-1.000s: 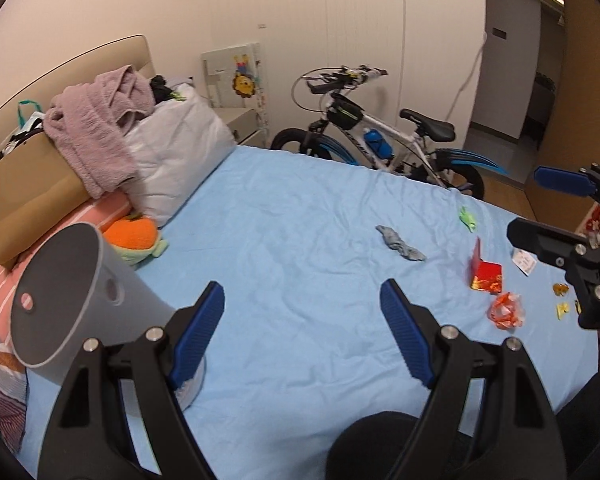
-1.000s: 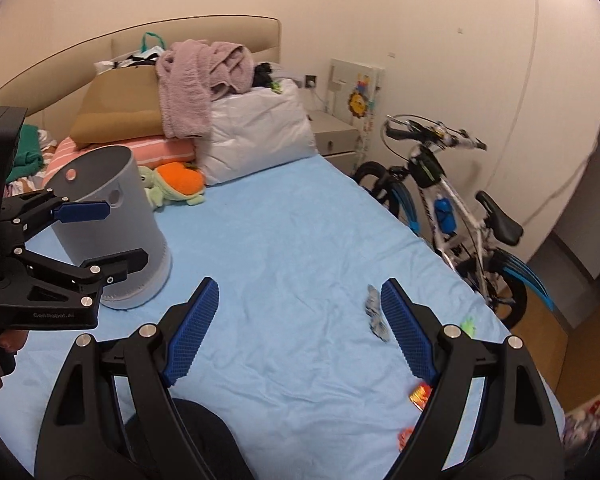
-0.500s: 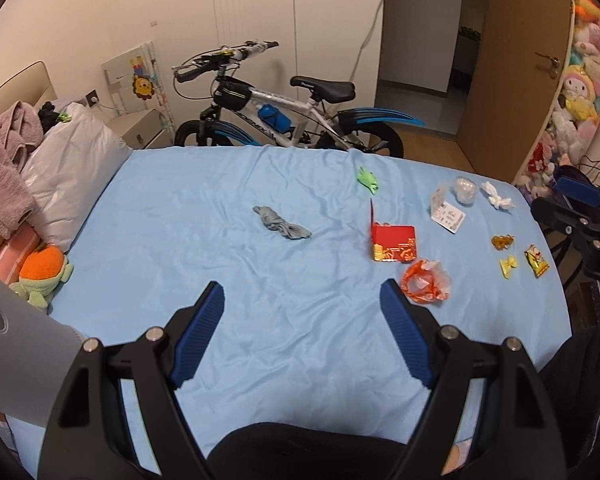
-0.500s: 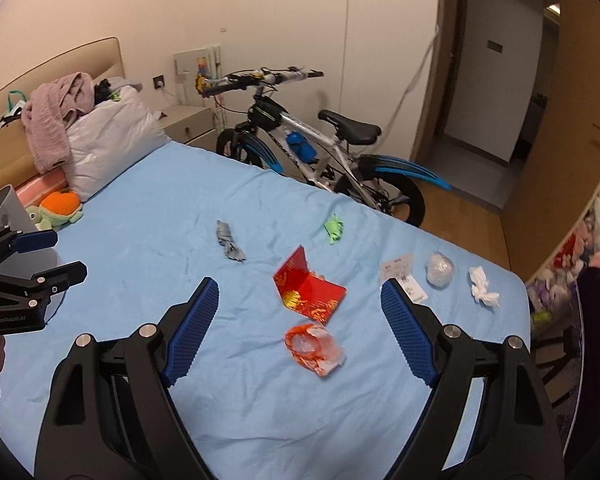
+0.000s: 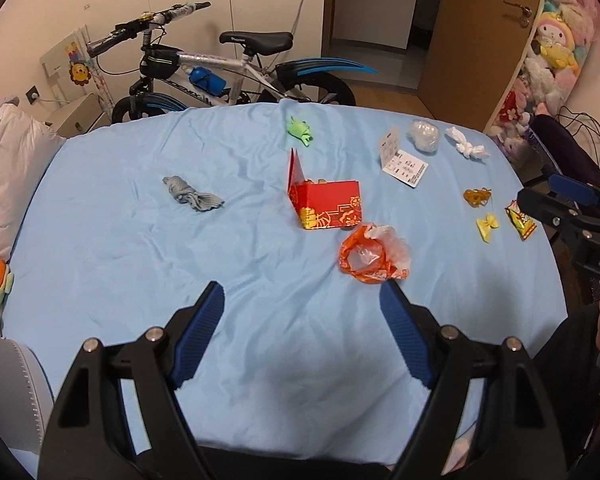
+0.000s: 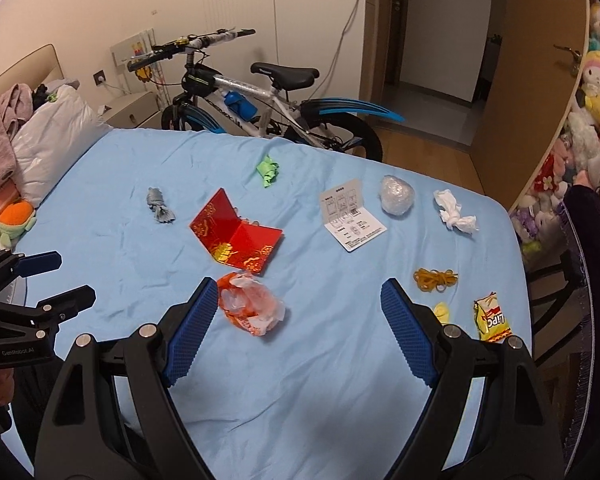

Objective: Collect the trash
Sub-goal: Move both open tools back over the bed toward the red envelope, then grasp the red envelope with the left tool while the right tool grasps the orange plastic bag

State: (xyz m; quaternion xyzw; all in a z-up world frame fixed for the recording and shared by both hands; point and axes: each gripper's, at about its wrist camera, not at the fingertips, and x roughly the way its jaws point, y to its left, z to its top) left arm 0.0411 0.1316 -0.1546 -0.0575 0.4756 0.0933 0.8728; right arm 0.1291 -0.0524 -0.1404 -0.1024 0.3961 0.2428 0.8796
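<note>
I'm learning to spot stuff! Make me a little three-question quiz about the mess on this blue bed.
1. True or false: the right gripper is squeezing the orange bag.
2. Which lies nearest the snack packet? A) grey rag B) rubber bands C) green wrapper
3. Fill in: the open red envelope lies on the ____ bed sheet.

Key: 1 false, its jaws are open and empty; 2 B; 3 blue.

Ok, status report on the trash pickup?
Left gripper open, empty. Right gripper open, empty. Orange wrapper nearest, on bed sheet. Nothing in the way.
</note>
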